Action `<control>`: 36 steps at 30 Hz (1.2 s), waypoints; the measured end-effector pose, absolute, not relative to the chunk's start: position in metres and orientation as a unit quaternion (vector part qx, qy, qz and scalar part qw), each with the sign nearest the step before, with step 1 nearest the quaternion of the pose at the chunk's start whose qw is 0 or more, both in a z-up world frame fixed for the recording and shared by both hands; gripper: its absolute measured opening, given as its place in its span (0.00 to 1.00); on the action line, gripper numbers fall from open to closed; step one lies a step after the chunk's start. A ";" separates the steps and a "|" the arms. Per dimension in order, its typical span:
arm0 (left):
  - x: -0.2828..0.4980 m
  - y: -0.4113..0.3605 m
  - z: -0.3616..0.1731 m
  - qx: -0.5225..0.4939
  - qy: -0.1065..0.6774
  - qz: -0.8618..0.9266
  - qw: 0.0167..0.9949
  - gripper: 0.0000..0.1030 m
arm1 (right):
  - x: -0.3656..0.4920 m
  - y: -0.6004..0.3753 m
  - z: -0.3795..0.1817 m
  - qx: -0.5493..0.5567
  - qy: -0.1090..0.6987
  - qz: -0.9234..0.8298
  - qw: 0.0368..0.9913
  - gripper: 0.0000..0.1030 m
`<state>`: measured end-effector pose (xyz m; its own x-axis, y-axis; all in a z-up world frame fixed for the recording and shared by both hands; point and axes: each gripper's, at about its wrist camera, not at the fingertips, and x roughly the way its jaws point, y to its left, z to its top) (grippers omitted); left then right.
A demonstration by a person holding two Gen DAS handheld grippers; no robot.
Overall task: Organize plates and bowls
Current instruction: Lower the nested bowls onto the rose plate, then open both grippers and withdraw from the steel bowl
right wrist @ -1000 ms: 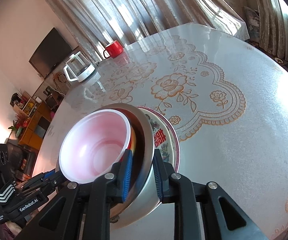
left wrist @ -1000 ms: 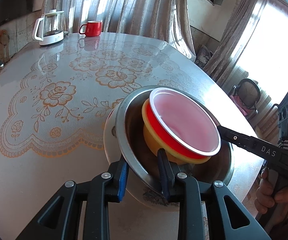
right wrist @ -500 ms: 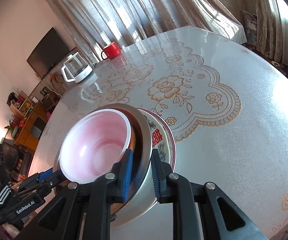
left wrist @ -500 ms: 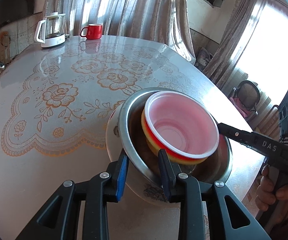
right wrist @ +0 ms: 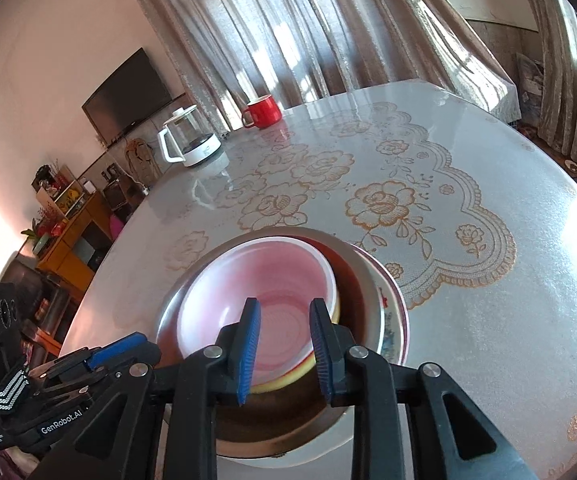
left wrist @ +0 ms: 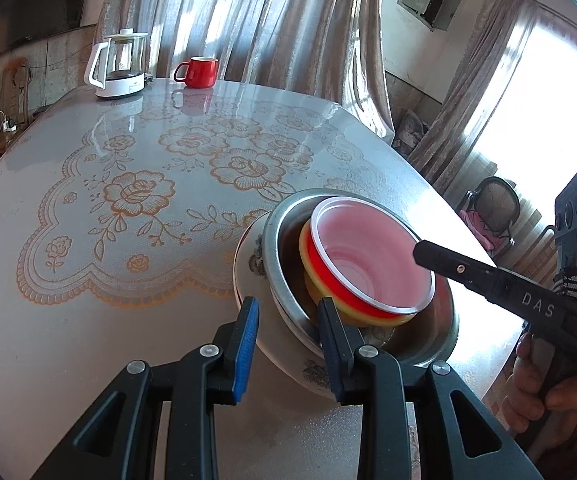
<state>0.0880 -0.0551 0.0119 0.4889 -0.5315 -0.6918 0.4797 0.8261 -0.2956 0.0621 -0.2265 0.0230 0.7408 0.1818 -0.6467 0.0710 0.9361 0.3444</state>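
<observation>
A stack of dishes sits near the table's (left wrist: 88, 320) close edge: a patterned plate (left wrist: 248, 256) at the bottom, a steel bowl (left wrist: 278, 236) on it, a yellow bowl (left wrist: 312, 280) inside that, and a red bowl (left wrist: 368, 256) with a pale pink inside nested on top. The left gripper (left wrist: 288, 312) straddles the near rims of the steel bowl and the plate — one finger sits inside the bowl, the other outside, and whether the pads press on the rims cannot be told. The right gripper (right wrist: 284, 320) hangs over the red bowl (right wrist: 256, 304), its jaws having just been opening, parted with nothing pinched between them. Far across the flowered tablecloth stand a red mug (left wrist: 198, 72) and a white kettle (left wrist: 118, 66), well apart from the stack.
</observation>
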 end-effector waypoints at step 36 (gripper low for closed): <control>0.088 -0.034 0.004 -0.052 0.426 -0.272 0.861 0.30 | 0.086 -0.177 0.009 0.157 0.419 0.129 0.885 0.28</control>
